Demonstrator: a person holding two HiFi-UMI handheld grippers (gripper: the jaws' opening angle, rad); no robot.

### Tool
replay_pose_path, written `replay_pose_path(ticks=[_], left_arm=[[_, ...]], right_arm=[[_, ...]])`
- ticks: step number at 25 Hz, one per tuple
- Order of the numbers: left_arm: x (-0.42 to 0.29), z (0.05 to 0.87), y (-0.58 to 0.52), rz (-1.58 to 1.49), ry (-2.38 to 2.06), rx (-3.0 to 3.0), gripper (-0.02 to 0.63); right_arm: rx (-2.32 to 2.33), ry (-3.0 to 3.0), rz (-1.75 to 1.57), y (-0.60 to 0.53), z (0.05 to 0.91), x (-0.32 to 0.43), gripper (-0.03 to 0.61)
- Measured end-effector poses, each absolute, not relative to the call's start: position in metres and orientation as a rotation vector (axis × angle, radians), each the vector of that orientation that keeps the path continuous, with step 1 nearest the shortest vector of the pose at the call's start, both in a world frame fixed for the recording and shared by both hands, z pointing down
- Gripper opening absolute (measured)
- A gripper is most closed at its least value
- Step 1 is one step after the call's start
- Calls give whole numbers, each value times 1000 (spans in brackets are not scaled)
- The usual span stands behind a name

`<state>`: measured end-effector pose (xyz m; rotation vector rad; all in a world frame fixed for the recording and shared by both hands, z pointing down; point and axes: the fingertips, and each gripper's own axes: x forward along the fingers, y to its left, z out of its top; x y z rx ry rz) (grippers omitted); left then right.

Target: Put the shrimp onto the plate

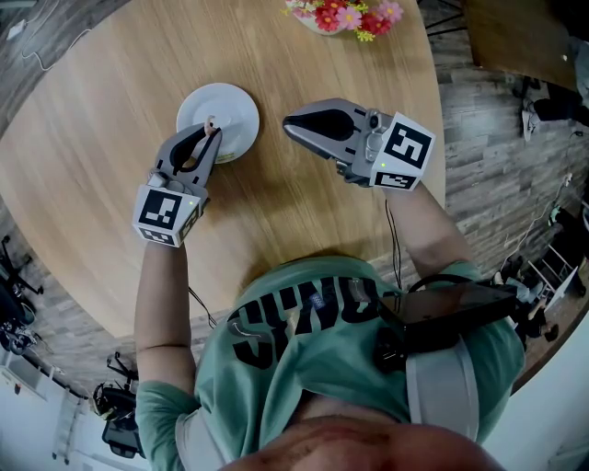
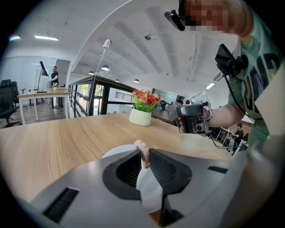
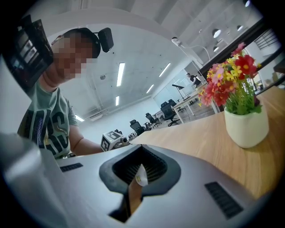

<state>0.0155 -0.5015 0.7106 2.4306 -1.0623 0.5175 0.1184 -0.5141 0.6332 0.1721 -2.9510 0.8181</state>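
Observation:
A small pink shrimp (image 1: 211, 122) is pinched at the tips of my left gripper (image 1: 212, 130), which is shut on it. It hangs just above the near left rim of the white plate (image 1: 235, 106) on the round wooden table (image 1: 101, 156). In the left gripper view the shrimp (image 2: 142, 149) stands upright between the dark pads (image 2: 165, 171), with the plate (image 2: 116, 152) right below. My right gripper (image 1: 289, 124) hovers to the right of the plate, apart from it, its jaws together with nothing in them. It also shows in the left gripper view (image 2: 192, 118).
A white pot of red and pink flowers (image 1: 345, 17) stands at the table's far edge, beyond both grippers, and shows close by in the right gripper view (image 3: 245, 124). The table's right edge (image 1: 440, 138) lies near the right gripper. Office desks and chairs stand far behind.

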Motion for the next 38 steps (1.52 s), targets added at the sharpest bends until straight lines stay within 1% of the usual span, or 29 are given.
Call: replay_pose_path(ticks=[8,9,10,11,13,29,38], left_arm=[[15,708,-500,582,-1085,2443,61],[15,709,-500,595,-1096,2445,79],[16,709,-501,600,-1107,2445,122],[17,708,-502,599,-1115,2444,142],[18,707,-502,592,-1125,2444,158],[16,673,-486,556,-1142,2495,158],[-14,630,-448,460,-1136,2511,155]], right_arm=[[172,-2959,818,-510,628,117,6],[172,-2959,818,-510,628,117,6],[172,-2959,818,-509,628,117,6],[174,-2959,817,-509,628,118,6],[175,-2960,815,-508,628,119,6],[171,-2979,751,-493,598,113,6],[189,-2981,746,-473,571,86,6]])
